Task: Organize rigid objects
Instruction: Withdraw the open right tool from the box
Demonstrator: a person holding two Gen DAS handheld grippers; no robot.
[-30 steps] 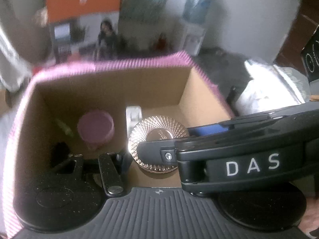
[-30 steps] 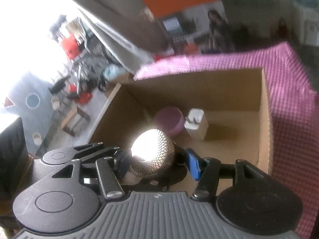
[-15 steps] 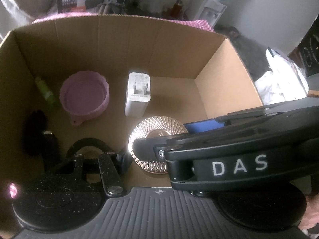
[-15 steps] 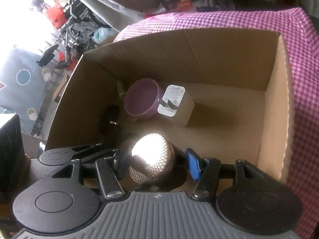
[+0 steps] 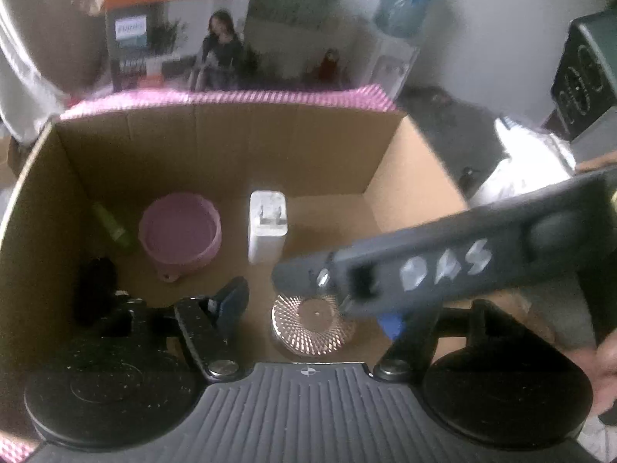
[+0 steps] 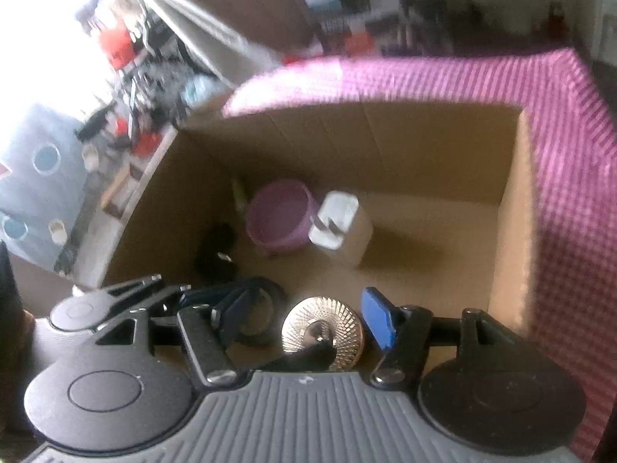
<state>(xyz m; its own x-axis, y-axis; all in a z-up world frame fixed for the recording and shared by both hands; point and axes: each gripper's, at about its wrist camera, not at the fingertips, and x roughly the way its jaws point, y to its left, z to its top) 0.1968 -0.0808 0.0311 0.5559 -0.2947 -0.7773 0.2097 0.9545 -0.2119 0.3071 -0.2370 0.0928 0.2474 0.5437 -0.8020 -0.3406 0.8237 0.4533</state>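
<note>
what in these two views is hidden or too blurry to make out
- Black object at the cardboard box's left wall: dark and blurred in both views, so its kind is unclear.
- Round rose-gold patterned lid: left view, the right hand-held gripper's blurred black body covers its top edge.
- Slim green item: small, blurred.
- Box's near wall: hidden behind both gripper bodies.

right gripper (image 5: pixel 349 303) body smears across the right of the left wrist frame, hiding the left gripper's blue pad (image 5: pixel 390 326) and clipping the ribbed round metal lid (image 5: pixel 312 326); dark item (image 5: pixel 94 289) in the cardboard box (image 5: pixel 216 146) lower left unidentifiable.
</note>
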